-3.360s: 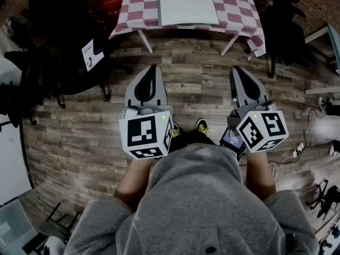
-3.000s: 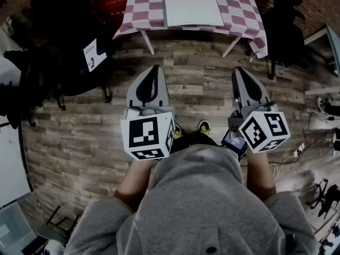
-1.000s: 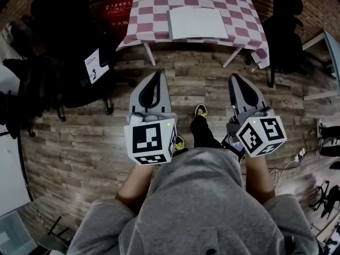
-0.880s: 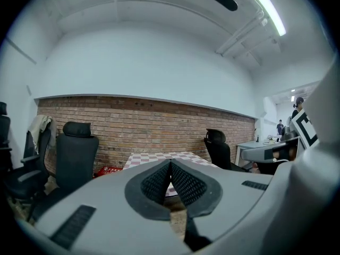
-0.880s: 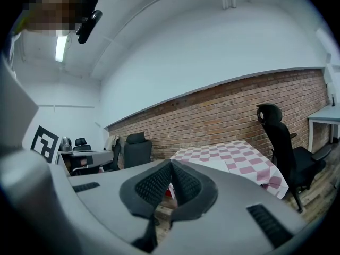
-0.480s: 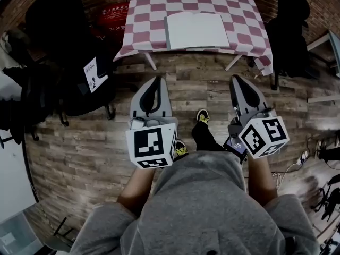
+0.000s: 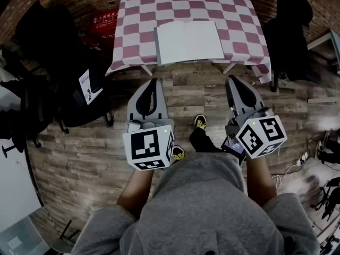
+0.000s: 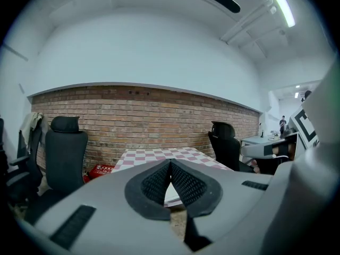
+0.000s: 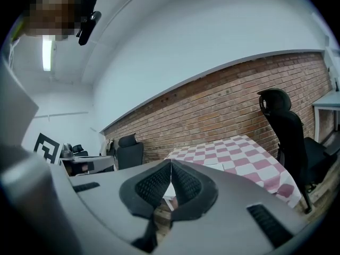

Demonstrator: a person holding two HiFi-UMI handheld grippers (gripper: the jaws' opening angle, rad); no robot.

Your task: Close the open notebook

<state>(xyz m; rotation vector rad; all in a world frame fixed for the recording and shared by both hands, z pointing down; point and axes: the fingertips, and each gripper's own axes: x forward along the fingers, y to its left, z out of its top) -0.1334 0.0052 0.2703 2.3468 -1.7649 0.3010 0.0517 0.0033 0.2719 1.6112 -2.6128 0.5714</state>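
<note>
The open notebook (image 7: 188, 41) lies at the worktop's (image 7: 175, 4) near edge, well ahead, between left gripper (image 7: 153, 84) and right gripper (image 7: 234, 83), both clenched empty. Its spine seemingly points away, and neither gripper is clearly nearer.

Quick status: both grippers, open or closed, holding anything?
Left gripper: closed, jaw tips together, holding nothing.
Right gripper: closed, jaw tips together, holding nothing.

A checkered table (image 7: 234, 15) stands on plank flooring (image 7: 79, 158), black chairs (image 7: 289, 31) at both sides.
</note>
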